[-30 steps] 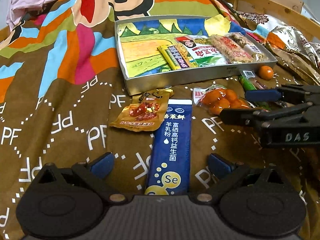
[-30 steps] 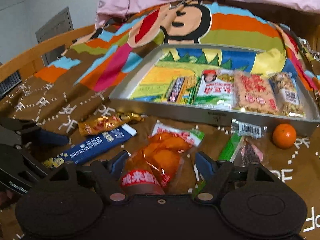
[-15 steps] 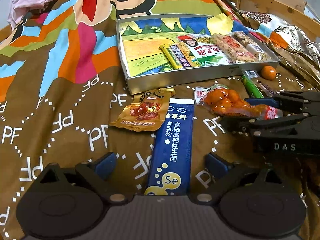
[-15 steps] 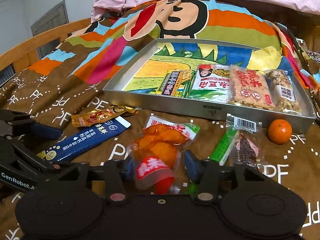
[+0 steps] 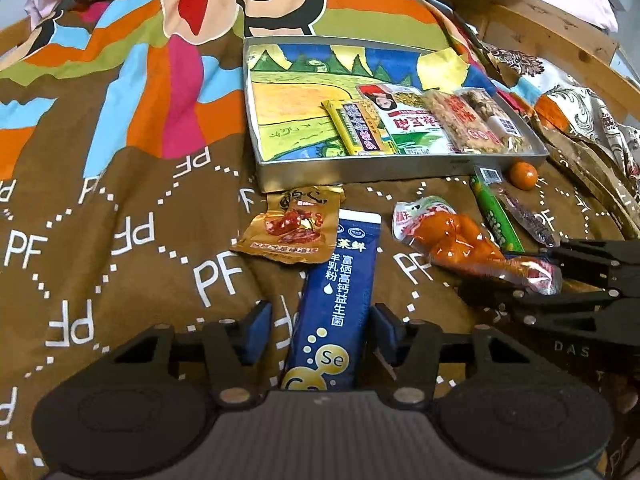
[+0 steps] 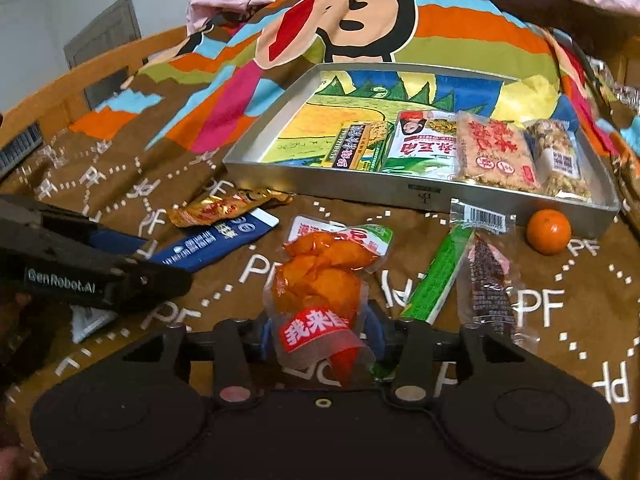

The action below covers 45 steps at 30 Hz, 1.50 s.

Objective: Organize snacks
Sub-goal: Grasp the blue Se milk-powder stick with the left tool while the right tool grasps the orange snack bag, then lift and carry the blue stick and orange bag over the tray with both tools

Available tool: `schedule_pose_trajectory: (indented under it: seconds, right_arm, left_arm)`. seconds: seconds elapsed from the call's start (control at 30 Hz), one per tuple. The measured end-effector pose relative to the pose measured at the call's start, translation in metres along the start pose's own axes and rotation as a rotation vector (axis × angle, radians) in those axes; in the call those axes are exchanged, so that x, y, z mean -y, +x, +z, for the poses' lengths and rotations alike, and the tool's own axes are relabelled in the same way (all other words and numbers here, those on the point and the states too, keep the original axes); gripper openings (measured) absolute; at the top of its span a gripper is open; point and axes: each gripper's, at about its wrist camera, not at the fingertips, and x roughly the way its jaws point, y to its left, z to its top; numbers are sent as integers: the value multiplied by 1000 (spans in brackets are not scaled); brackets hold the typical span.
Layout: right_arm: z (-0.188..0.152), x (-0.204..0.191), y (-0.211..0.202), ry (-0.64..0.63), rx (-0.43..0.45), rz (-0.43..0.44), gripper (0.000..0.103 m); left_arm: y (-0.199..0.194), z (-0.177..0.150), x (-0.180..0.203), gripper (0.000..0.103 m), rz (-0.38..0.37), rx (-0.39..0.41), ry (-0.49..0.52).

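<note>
A long blue sachet (image 5: 344, 280) lies on the brown bedspread, its near end between the fingers of my left gripper (image 5: 320, 332). Those jaws are closing and the pads stand just clear of its edges. A clear pack of orange snack pieces (image 6: 320, 272) has its red end between the pads of my right gripper (image 6: 320, 332), which press on it while the jaws are opening slightly. From the left wrist view, the right gripper (image 5: 508, 272) holds that pack (image 5: 452, 236) at the right. A metal tray (image 5: 360, 168) with several snack packs stands beyond.
On the spread in front of the tray lie a gold packet (image 5: 288, 232), a green stick (image 5: 496, 216), a dark sausage pack (image 5: 528, 220) and a mandarin (image 5: 524, 175). The tray's left half (image 6: 304, 136) is bare. A wooden bed frame (image 5: 560, 32) runs along the right.
My left gripper's jaws have narrowed around the blue sachet. My right gripper has shut on the orange snack pack, whose red end has risen off the spread.
</note>
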Motion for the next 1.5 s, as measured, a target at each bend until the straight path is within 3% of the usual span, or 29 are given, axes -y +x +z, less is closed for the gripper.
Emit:
schedule_pose_trajectory:
  seconds: [0.27,0.37,0.47,0.7,0.83,0.97,1.13,1.17,1.3,1.43,1.5]
  right_arm:
    - [5,9,-2,70,4,26,50]
    - [7,12,-1,93,10,27,50]
    - [8,15,0,113,14,32,50]
    - [7,16,-1,125,17,30,51]
    - [7,18,-2,130,17,30,51]
    - [7,17,-1,123,19,28,53]
    - [10,19,4,141,27,49,62]
    - [11,20,7,151,30,59,66]
    - [15,25,12,201,48,104,80]
    - [17,22,17,181,51,78,75]
    - [16,13,19,109,41,33,67]
  left_arm:
    - [-8,-6,16,61,14,59,182]
    - [-3,-9,10,62,-9,55,183]
    - [-9,-8,6,62,-47,103,160]
    - [-12,-4,12,62,-79,116,193]
    - [-21,-5,18,62,-138,162,232]
    - [-12,-6,31,63,-62,112,312]
    - [-2,-6,9,65,-91,60,178]
    - [0,-4,5,69,-94,45,152]
    - [12,-1,-10,67,-124,3,29]
    - [16,1,-7,64,-97,-8,49]
    - [16,2,0,60,-71,-14,82]
